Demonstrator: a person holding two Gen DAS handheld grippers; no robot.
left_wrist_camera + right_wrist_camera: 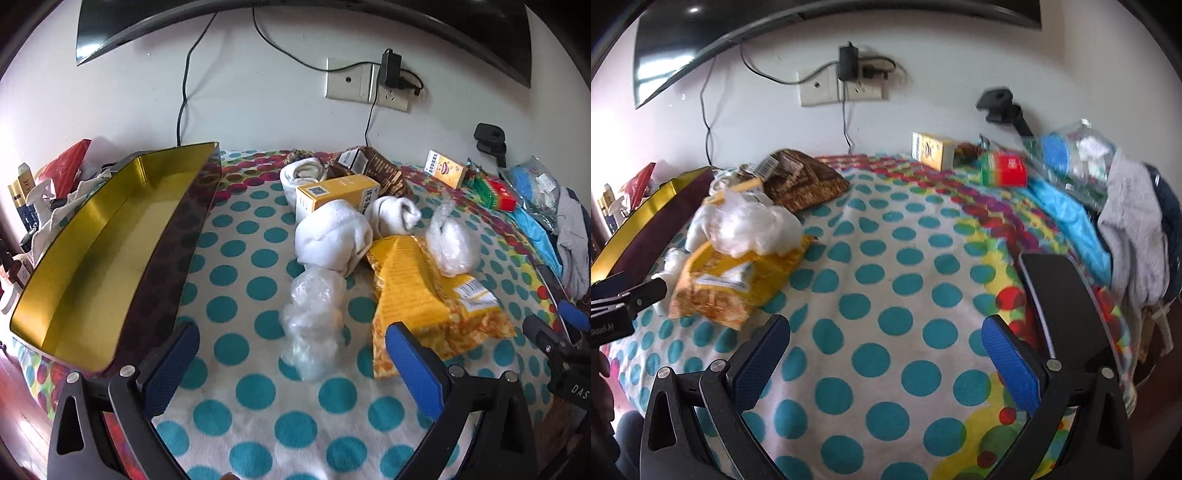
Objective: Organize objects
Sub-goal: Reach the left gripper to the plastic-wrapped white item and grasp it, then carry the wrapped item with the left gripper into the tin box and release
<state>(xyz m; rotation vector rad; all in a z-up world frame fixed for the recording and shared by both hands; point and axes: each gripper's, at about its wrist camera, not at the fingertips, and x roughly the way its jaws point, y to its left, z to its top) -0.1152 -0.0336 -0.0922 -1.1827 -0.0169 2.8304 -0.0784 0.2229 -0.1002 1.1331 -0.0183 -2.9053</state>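
An open tin box (92, 254) with a gold inside and dark outside stands empty at the left of the dotted cloth; its edge shows in the right wrist view (646, 218). A pile lies at the middle: rolled white socks (328, 240), a yellow carton (336, 194), a yellow snack bag (424, 299), clear plastic bundles (314, 314), a brown packet (384, 173). My left gripper (291, 347) is open, just short of a plastic bundle. My right gripper (886, 339) is open and empty over bare cloth, right of the snack bag (731, 280).
A small yellow box (445, 168), a red-green box (496, 194), blue and grey clothes (1130, 225) and a black phone (1063, 295) lie at the right edge. Cables and a wall socket (354, 81) are behind. Clutter stands left of the tin.
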